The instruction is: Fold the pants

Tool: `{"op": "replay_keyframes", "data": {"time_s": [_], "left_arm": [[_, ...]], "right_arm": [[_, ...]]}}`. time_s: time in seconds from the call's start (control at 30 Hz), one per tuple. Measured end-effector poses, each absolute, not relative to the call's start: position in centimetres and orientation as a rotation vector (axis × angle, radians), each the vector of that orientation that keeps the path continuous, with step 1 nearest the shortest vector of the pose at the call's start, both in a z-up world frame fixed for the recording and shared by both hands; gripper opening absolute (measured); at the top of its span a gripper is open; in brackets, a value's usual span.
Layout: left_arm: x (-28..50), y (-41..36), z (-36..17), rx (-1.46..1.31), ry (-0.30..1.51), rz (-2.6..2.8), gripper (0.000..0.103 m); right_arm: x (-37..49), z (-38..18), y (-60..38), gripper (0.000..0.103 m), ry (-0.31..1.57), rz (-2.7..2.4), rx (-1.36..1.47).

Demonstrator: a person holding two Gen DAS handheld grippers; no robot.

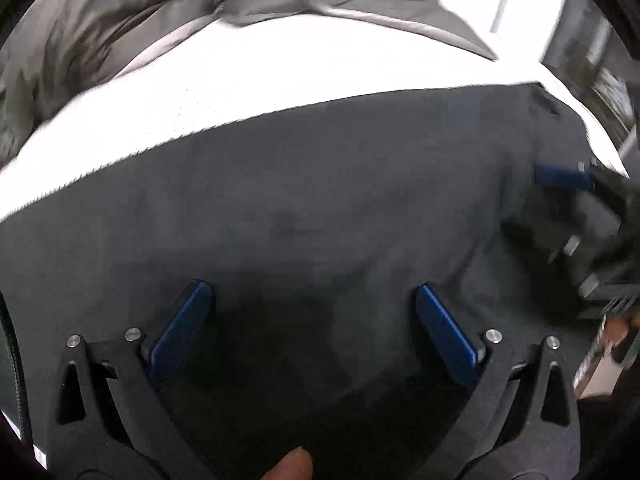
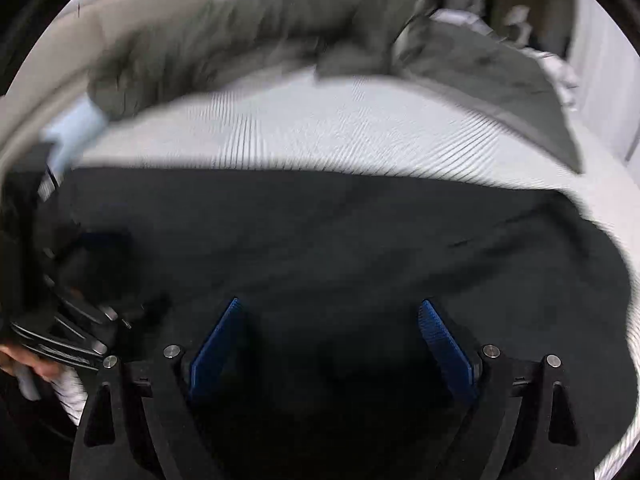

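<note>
Holding my left gripper [image 1: 314, 328] over the dark charcoal cloth pants [image 1: 320, 208], jaws spread wide, nothing between the blue pads. The pants lie flat across the white ribbed bed sheet [image 1: 248, 80], far edge straight. A rumpled grey duvet [image 1: 100, 28] is heaped beyond, apart from the pants. My right gripper [image 2: 330, 340] is likewise spread wide and empty, tilted down over the same cloth.

Judgement: next comes pinching an edge for a fold. I would set both claws low on the near hem, bite only the layers meant to travel, lift evenly, and keep clear of the sheet beneath.
</note>
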State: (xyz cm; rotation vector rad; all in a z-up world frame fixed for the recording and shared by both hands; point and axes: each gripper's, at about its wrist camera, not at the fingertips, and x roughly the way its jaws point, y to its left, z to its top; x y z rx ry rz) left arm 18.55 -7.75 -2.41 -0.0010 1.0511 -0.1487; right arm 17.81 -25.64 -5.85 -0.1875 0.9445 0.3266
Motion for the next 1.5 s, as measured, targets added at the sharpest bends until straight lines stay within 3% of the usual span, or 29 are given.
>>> {"op": "replay_keyframes", "data": {"time_s": [0.17, 0.3, 0.43, 0.6, 0.77, 0.87, 1.13, 1.37, 1.5], "left_arm": [[19.1, -3.5, -2.6, -0.006, 1.061, -0.03, 0.103], [18.8, 1.1, -2.1, -0.065, 1.052, 0.076, 0.102], [17.9, 3.2, -0.5, -0.181, 1.003, 0.065, 0.102], [18.1, 0.8, 1.9, -0.181, 0.953, -0.065, 0.102], [22.2, -2.6, -0.3, -0.07, 1.072, -0.125, 0.102], [22.6, -1.9, -1.7, -0.075, 1.103, -0.108, 0.102], [22.5, 1.4, -1.2, -0.148, 1.079, -0.097, 0.102], [22.6, 0.6, 2.2, -0.184, 0.975, -0.123, 0.102], [25.1, -1.8, 0.9, -0.163, 1.019, -0.144, 0.102]], "right_arm": [[19.3, -6.6, -28.0, 0.091, 0.936, 0.076, -0.354], [20.8, -6.0, -35.8, 0.09, 0.926, -0.232, -0.214], [20.5, -4.7, -35.3, 0.09, 0.888, -0.223, -0.212], [20.3, -2.5, -28.8, 0.09, 0.834, 0.086, -0.199], [23.7, -6.0, -21.1, 0.09, 0.935, 0.318, -0.291], [26.7, -7.8, -22.3, 0.09, 0.983, 0.285, -0.339], [31.7, -7.2, -36.7, 0.088, 0.948, -0.129, -0.119], [28.4, -3.1, -32.2, 0.088, 0.867, -0.068, -0.169], [29.5, -3.8, -25.3, 0.088, 0.881, 0.11, -0.192]]}}
